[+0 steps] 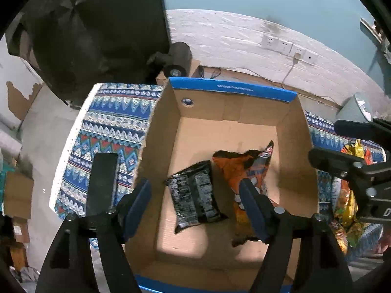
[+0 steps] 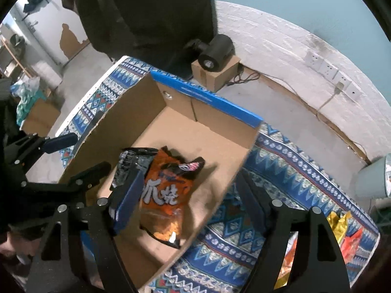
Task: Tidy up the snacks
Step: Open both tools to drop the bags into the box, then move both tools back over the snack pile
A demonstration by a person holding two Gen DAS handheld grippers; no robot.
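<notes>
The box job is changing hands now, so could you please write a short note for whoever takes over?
Left claw: open, empty, over the box.
Right claw: open, empty, straddling the box's right wall.
Done: black pack and orange pack lie side by side on the box floor.
Left: loose snacks on the cloth right of the box still need boxing.

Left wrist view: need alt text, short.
An open cardboard box on a blue patterned tablecloth holds a black snack packet beside an orange snack bag. The open left tool hovers above them, empty; more snack packets lie right of the box.
</notes>
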